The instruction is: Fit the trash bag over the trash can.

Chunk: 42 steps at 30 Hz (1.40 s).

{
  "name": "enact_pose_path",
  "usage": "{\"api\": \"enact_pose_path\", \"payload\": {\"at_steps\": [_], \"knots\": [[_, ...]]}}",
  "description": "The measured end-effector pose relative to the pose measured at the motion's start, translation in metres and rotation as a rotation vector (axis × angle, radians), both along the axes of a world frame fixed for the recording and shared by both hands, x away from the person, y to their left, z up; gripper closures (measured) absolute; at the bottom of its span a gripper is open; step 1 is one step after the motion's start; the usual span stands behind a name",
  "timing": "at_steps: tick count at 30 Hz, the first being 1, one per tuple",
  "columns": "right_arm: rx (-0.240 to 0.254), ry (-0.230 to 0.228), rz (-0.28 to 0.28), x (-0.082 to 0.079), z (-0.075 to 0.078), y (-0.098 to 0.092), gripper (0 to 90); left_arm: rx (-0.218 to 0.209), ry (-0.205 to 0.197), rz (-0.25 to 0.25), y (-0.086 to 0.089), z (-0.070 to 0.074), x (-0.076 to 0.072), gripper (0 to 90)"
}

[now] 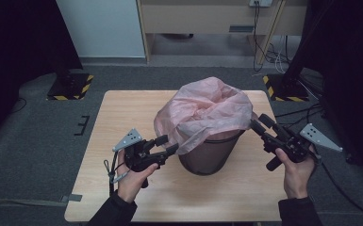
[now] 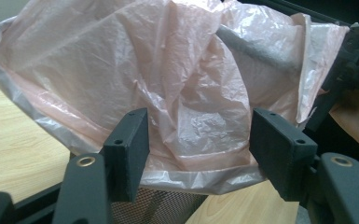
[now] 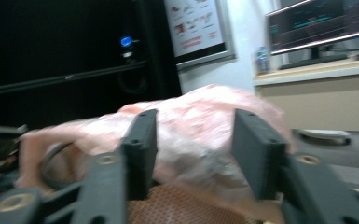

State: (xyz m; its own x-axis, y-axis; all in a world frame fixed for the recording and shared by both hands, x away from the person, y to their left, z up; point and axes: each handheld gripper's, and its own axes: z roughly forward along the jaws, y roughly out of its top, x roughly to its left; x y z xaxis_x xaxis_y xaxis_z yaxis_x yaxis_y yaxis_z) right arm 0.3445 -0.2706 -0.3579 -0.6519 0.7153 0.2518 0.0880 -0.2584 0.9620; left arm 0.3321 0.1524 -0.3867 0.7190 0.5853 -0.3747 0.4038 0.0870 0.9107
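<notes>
We are fitting a pink bag [image 1: 206, 110] over a mesh bin [image 1: 209, 155] that stands mid-counter [image 1: 122, 117]. The bag is bunched over the bin's mouth, its hem hanging partway down the wall. Our left claw [image 1: 169, 145] sits at the bin's left side, level with the hem, jaws apart; in the left gripper view the hem [image 2: 200, 179] runs crosswise between its pads [image 2: 130, 149], unpinched. Our right claw [image 1: 259, 122] is at the bin's right rim, jaws apart too, with bag film ahead of them. The left claw looks nearer a grip: the hem lies straight ahead of it, so closing there and pulling down seems the next move.
</notes>
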Motion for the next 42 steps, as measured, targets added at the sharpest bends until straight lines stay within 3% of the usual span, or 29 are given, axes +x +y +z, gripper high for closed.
{"api": "enact_pose_path", "payload": {"at_steps": [2, 5, 9, 11, 16, 21, 23, 32, 38, 42], "knots": [[0.007, 0.005, -0.022, 0.005, -0.001, 0.002, 42.8, -0.002, 0.002, 0.001, 0.0, 0.0, 0.0, 37.8], [-0.007, 0.018, -0.006, 0.011, -0.004, 0.01, 42.4, -0.005, 0.001, 0.002, 0.0, 0.0, 0.0, 37.8], [-0.039, 0.027, -0.007, 0.011, -0.009, 0.017, 47.4, -0.01, 0.0, 0.005, 0.002, 0.0, 0.001, 37.8], [-0.009, 0.028, -0.009, 0.009, -0.012, 0.017, 49.8, -0.014, -0.002, 0.009, 0.002, 0.0, 0.001, 38.0], [0.022, 0.032, -0.011, 0.001, -0.014, 0.015, 61.6, -0.023, 0.006, 0.008, 0.001, -0.001, 0.002, 38.9], [0.04, 0.022, 0.002, -0.004, -0.015, 0.012, 82.5, -0.036, 0.017, 0.011, 0.001, -0.005, 0.004, 39.7], [0.038, 0.016, 0.012, -0.005, -0.015, 0.012, 87.0, -0.037, 0.015, 0.01, 0.001, -0.005, 0.004, 40.6], [0.008, 0.016, 0.042, -0.01, -0.017, 0.006, 90.0, -0.051, 0.015, -0.022, 0.005, -0.008, 0.005, 61.2], [-0.032, 0.044, 0.083, -0.017, -0.021, 0.001, 90.0, -0.06, -0.015, -0.058, 0.008, -0.006, 0.002, 89.2], [-0.074, 0.081, 0.115, -0.018, -0.028, 0.001, 90.0, -0.006, -0.031, -0.063, 0.007, -0.006, 0.001, 90.0]]}}
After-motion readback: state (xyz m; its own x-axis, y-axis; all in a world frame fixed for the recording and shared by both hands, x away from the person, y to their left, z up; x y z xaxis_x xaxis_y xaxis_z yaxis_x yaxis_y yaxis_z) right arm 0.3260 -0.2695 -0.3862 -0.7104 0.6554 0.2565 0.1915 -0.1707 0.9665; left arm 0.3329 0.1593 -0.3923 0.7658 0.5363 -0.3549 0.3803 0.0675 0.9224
